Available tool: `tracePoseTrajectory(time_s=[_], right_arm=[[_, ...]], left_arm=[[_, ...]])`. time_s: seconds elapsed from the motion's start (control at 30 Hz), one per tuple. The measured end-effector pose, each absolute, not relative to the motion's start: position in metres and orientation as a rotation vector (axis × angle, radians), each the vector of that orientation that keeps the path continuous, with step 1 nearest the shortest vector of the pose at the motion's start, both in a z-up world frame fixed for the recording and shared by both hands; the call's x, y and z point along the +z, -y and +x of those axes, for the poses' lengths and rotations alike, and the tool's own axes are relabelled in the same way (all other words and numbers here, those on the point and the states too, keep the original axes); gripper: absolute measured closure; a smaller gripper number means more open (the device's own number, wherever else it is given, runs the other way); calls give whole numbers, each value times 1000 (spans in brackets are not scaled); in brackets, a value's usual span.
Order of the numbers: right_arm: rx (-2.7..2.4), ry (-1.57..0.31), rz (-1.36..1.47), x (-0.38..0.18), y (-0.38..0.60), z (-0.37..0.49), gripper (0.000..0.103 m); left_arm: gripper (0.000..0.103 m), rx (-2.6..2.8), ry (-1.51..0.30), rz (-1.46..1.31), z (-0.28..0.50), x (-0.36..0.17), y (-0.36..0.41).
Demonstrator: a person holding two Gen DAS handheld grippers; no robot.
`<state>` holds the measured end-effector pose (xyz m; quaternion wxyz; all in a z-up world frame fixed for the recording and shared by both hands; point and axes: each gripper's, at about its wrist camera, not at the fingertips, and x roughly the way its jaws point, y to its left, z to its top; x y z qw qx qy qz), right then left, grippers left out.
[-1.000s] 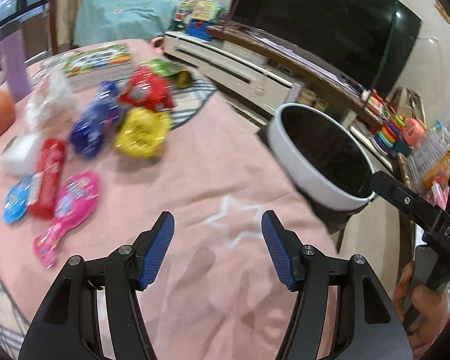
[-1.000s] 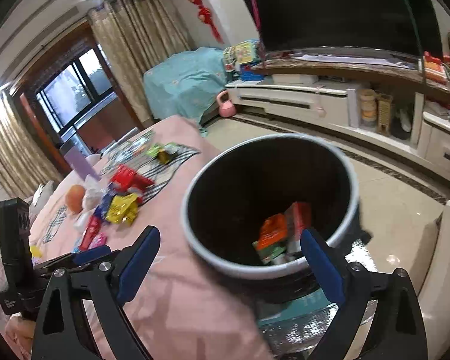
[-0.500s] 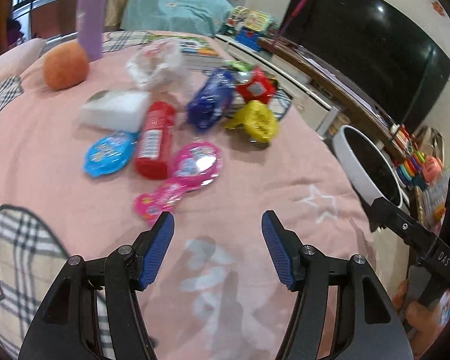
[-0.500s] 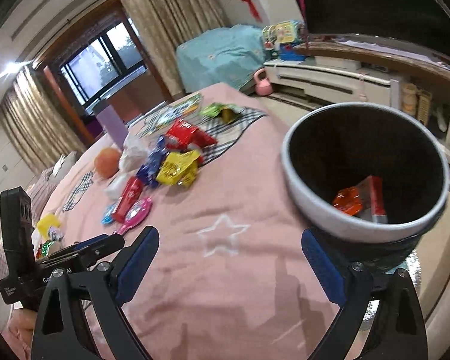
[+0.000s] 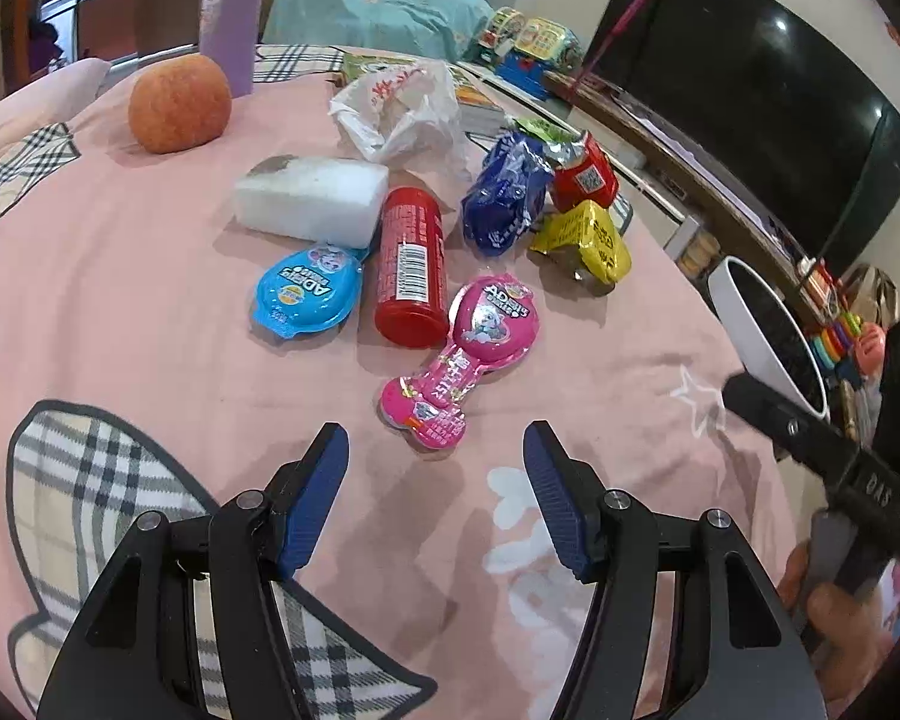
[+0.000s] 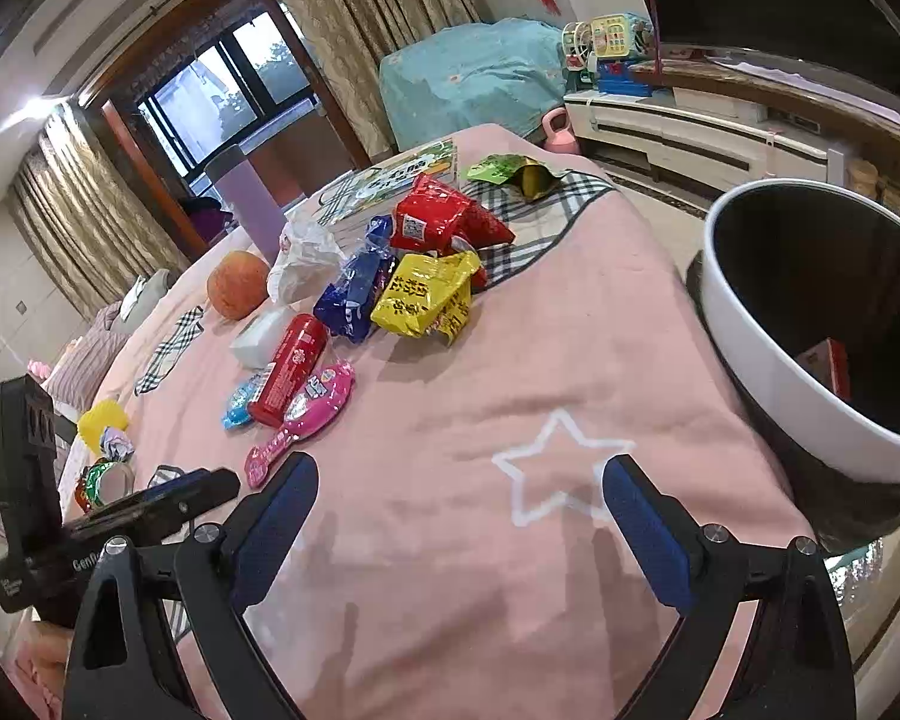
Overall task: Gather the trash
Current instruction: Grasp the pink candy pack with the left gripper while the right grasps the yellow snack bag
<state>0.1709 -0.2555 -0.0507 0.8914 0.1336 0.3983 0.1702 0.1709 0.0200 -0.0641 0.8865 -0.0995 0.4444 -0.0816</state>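
Snack wrappers lie in a cluster on the pink cloth: a pink spoon-shaped pack [image 5: 462, 354] [image 6: 306, 414], a red tube [image 5: 411, 267] [image 6: 288, 369], a blue round pack [image 5: 309, 291], a blue wrapper [image 5: 507, 195] [image 6: 354, 294], a yellow wrapper [image 5: 588, 240] [image 6: 429, 294] and a red wrapper [image 5: 582, 177] [image 6: 438, 219]. My left gripper [image 5: 435, 447] is open and empty, just short of the pink pack. My right gripper [image 6: 459, 480] is open and empty over the star print. The white trash bin [image 6: 810, 420] [image 5: 750, 330] stands at the table's right edge with wrappers inside.
An orange fruit [image 5: 180, 102], a white block [image 5: 312, 201], a white plastic bag [image 5: 402, 108], a purple cup [image 5: 231, 12], a booklet and a green wrapper [image 6: 510, 171] lie further back. A TV and low cabinet stand beyond the table.
My left gripper has swung from the bin to face the wrapper cluster and come close to the pink pack. My right gripper has pulled back from over the bin to the cloth.
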Motion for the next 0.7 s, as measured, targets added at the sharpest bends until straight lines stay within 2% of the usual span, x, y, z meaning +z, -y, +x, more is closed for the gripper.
tracePoseTrajectory(time_s=[0.53,0.6,0.7], right_arm=[[398,-852,294,-57,230,244,7],[401,-861,287,-60,225,254,9],[399,-879,284,-67,220,269,22]], left_arm=[[42,-206,-948,-58,200,-76,2],[46,-211,-946,-44,202,-77,6],[58,-213,-939,-8,203,-78,12]])
